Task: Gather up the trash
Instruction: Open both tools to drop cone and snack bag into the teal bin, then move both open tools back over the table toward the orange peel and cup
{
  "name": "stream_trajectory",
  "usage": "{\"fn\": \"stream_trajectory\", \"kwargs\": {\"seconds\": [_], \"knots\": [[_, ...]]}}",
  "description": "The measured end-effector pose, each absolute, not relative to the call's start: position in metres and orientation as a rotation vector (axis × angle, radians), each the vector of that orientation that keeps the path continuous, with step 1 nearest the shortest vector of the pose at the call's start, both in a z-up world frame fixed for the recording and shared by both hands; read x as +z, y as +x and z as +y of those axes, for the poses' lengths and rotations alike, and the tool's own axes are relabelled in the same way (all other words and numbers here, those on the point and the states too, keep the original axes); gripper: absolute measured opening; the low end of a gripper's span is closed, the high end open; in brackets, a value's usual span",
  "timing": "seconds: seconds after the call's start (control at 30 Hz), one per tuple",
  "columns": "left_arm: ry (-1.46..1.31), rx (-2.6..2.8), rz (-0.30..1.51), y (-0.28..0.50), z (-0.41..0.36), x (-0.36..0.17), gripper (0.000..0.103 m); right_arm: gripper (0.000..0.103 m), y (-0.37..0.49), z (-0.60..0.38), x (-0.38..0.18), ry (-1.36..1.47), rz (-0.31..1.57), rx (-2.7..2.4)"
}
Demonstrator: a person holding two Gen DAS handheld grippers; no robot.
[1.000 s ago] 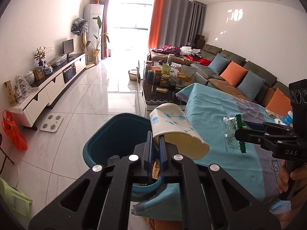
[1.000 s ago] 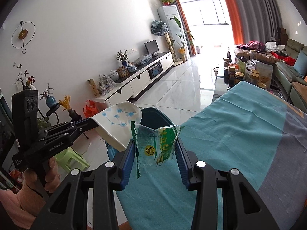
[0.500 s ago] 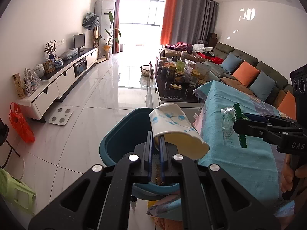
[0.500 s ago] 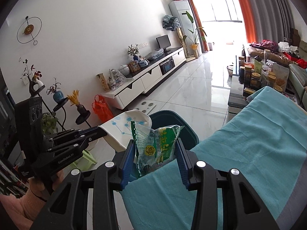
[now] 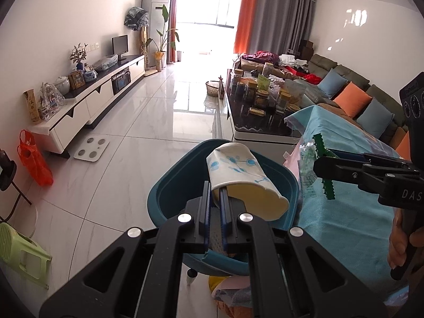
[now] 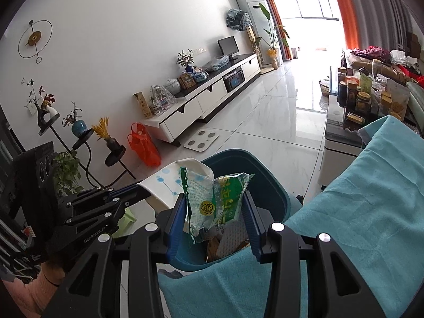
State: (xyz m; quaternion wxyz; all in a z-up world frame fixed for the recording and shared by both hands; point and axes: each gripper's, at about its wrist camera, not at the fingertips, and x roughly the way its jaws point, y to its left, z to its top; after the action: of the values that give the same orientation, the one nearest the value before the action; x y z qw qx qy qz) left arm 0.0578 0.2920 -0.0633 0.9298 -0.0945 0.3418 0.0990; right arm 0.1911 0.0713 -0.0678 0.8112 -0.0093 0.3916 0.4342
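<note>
My left gripper [image 5: 216, 194] is shut on the rim of a white paper cup [image 5: 243, 175] with blue dots and holds it over the teal trash bin [image 5: 180, 182]. The cup also shows in the right wrist view [image 6: 169, 182]. My right gripper [image 6: 215, 213] is shut on a crumpled clear and green snack wrapper [image 6: 217, 201], held over the bin's [image 6: 265, 185] near edge. In the left wrist view the right gripper [image 5: 322, 171] with the wrapper [image 5: 308, 159] is at the right of the bin. Some trash lies inside the bin.
A table with a teal cloth [image 6: 371, 212] stands right of the bin. A coffee table [image 5: 254, 122] with several jars is beyond it, a sofa [image 5: 352, 98] at the right. A TV cabinet [image 5: 87, 100], a scale [image 5: 91, 149], an orange bag [image 5: 33, 161] and a green stool [image 5: 21, 254] are at the left.
Both grippers have moved left from over the teal cloth to above the bin, each still holding its piece of trash.
</note>
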Motion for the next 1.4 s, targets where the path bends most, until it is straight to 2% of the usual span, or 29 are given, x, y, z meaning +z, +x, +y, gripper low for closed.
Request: {"fn": "stream_trajectory", "kwargs": {"seconds": [0.47, 0.53, 0.73, 0.83, 1.0, 1.13, 1.2, 1.27, 1.4], "knots": [[-0.209, 0.219, 0.754, 0.093, 0.293, -0.087, 0.006, 0.042, 0.210, 0.102, -0.096, -0.053, 0.948, 0.896], [-0.222, 0.218, 0.759, 0.095, 0.295, -0.090, 0.006, 0.048, 0.213, 0.104, -0.098, -0.058, 0.957, 0.885], [-0.233, 0.216, 0.757, 0.096, 0.297, -0.092, 0.006, 0.050, 0.217, 0.106, -0.104, -0.056, 0.984, 0.863], [-0.237, 0.213, 0.751, 0.094, 0.297, -0.090, 0.010, 0.061, 0.217, 0.104, -0.104, -0.052, 0.982, 0.852], [-0.239, 0.205, 0.743, 0.093, 0.294, -0.088, 0.013, 0.062, 0.220, 0.100, -0.104, -0.031, 0.984, 0.846], [-0.240, 0.192, 0.738, 0.090, 0.291, -0.087, 0.017, 0.062, 0.221, 0.091, -0.103, -0.011, 0.971, 0.842], [-0.239, 0.181, 0.734, 0.086, 0.289, -0.086, 0.022, 0.062, 0.219, 0.084, -0.100, 0.000, 0.953, 0.845], [-0.235, 0.165, 0.724, 0.084, 0.284, -0.083, 0.033, 0.062, 0.217, 0.077, -0.098, 0.002, 0.938, 0.838], [-0.223, 0.108, 0.702, 0.080, 0.268, -0.078, 0.041, 0.062, 0.208, 0.055, -0.091, 0.016, 0.905, 0.831]]}}
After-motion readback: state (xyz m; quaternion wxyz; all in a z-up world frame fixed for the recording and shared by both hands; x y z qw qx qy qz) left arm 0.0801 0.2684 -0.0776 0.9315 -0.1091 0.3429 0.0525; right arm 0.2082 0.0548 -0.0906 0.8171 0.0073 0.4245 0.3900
